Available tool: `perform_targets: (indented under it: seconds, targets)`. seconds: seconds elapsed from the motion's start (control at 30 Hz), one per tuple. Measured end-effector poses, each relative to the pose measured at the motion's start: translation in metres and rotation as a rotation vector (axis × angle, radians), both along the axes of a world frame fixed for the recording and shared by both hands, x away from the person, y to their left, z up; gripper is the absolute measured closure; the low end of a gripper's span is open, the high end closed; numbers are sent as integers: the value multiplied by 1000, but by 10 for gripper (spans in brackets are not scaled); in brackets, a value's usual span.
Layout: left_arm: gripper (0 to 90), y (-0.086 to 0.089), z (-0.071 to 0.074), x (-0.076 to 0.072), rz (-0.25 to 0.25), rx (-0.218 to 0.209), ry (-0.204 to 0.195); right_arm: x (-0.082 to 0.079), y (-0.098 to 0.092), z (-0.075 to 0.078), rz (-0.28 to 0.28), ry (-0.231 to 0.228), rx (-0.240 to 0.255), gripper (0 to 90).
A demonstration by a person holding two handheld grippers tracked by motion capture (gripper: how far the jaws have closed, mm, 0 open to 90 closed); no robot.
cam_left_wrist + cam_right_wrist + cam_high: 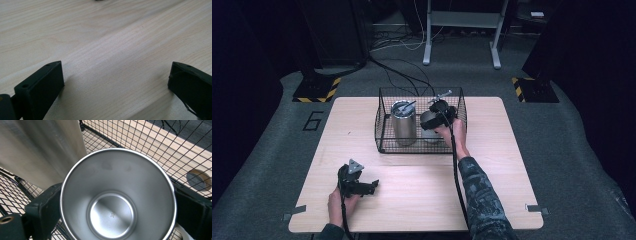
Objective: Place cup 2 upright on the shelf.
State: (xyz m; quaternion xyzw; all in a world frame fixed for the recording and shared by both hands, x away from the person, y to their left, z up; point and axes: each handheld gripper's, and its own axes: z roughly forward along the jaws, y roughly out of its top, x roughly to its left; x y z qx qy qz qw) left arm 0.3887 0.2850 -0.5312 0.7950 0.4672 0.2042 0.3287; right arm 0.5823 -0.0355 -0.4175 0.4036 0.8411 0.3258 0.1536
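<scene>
A black wire basket (384, 131) stands at the back middle of the wooden table (492, 165). Inside it, on the left, stands a tall steel tumbler (403, 124) (42, 150). My right gripper (438, 118) (117, 202) reaches into the basket's right half and is shut on a steel cup (428, 120) (112, 195), one jaw on each side of its wall. The cup is empty and its mouth faces the camera in the right gripper view. My left gripper (373, 185) (116, 72) rests near the table's front left, open, with bare wood between its jaws.
A white rim (184, 233) shows low in the basket beside the cup. Beyond the mesh there is a round hole in the tabletop (198, 178). Cables and a desk frame (462, 30) lie on the floor behind the table.
</scene>
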Motion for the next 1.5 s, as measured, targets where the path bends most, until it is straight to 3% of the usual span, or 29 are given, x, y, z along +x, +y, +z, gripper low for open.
perform_targets:
  seconds: [1.0,1.3,1.5]
  targets:
    - [3,1,1,0,-7,3,7,-2,0,-9,-6,26,-27,56]
    - [3,1,0,0,-7,2,7,-2,-4,-9,-19,47,-10,52]
    - [3,1,1,0,-7,3,6,-2,-4,-8,-37,64,-5,0]
